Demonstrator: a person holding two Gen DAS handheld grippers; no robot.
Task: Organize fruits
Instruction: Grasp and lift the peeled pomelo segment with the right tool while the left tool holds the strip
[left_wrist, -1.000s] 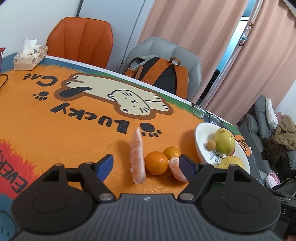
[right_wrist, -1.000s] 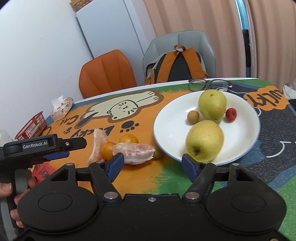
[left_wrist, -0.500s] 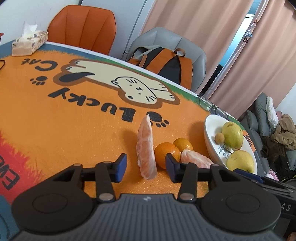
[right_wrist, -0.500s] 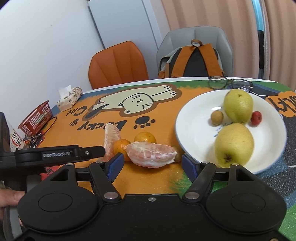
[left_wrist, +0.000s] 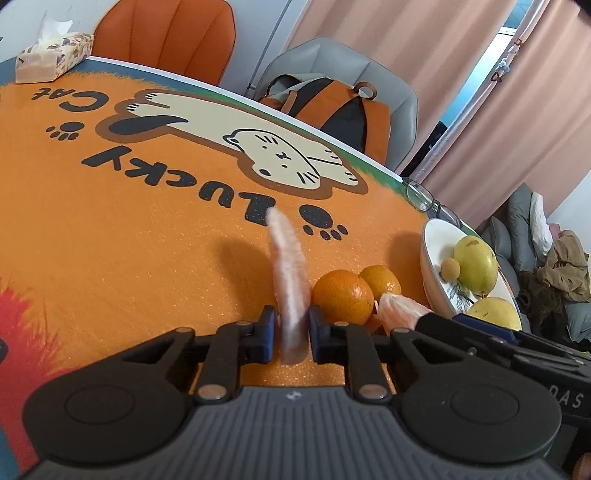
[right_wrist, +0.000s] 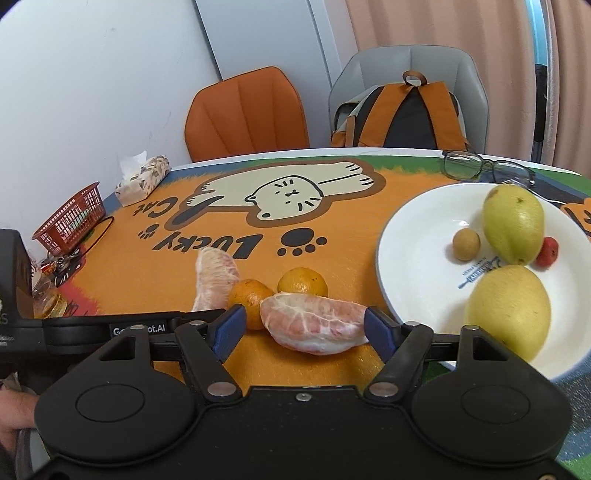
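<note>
Two grippers work side by side over the orange table mat (left_wrist: 155, 236); the left gripper (left_wrist: 290, 334) has its blue pads nipped against the near end of an upright pomelo wedge (left_wrist: 288, 273), which stands on edge and blurs slightly in the left wrist view; the right gripper (right_wrist: 304, 326) stands wide, its pads flanking a second pomelo wedge (right_wrist: 314, 321) that lies flat on the mat, and no contact with it can be made out. Step in hand, as judged: carry the pinched wedge to the white plate (right_wrist: 417, 229). To do it well, squeeze only as hard as the soft flesh allows, since the membrane would likely tear or weep under more; lift straight up before swinging across, because the nearer orange (left_wrist: 341, 301) sits just beside the wedge and could roll if brushed; keep clear of the right gripper, whose arm crosses close at the lower right of the left wrist view. The wedges are pale pink, veined with white pith, curved and peeled; the flat one rests against the nearer orange, with a second orange (right_wrist: 303, 282) just behind. The plate, near the right of this cluster, already holds two yellow-green pears (right_wrist: 513, 223), a small brown fruit (right_wrist: 466, 240) and a small red fruit (right_wrist: 548, 252); bare space remains on its left side.
</note>
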